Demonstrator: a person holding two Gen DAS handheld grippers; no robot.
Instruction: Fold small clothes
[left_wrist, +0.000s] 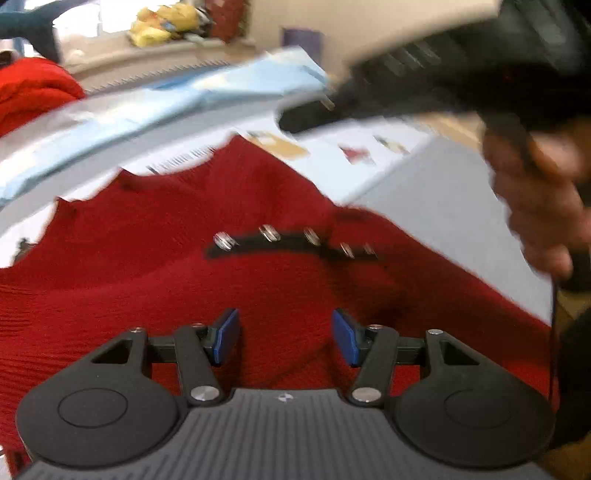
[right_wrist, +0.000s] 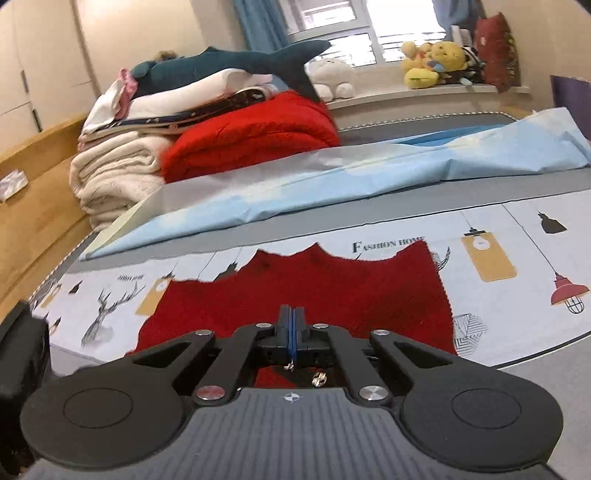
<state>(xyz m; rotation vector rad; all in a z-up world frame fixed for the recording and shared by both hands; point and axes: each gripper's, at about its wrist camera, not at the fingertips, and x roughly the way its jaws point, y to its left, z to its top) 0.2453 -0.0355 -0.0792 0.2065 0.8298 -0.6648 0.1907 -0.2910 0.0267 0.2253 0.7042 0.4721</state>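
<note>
A small dark red knitted garment (left_wrist: 192, 258) with a black strip of silver buttons (left_wrist: 295, 242) lies on a printed white cloth (left_wrist: 351, 162). My left gripper (left_wrist: 286, 338) is open just above the garment, its blue pads (left_wrist: 227, 334) wide apart and empty. In the right wrist view the same garment (right_wrist: 314, 291) lies flat on the cloth (right_wrist: 498, 251). My right gripper (right_wrist: 291, 325) has its jaws pressed together above the garment; nothing shows between the pads. The right gripper also shows blurred in the left wrist view (left_wrist: 424, 74), held by a hand (left_wrist: 543, 206).
A folded light blue sheet (right_wrist: 332, 173) lies behind the printed cloth. A pile of a red quilt (right_wrist: 255, 136), cream blankets (right_wrist: 114, 173) and a plush shark (right_wrist: 229, 66) stands at the back left. Plush toys (right_wrist: 436, 62) sit on the windowsill. A wooden bed edge (right_wrist: 33, 192) runs at left.
</note>
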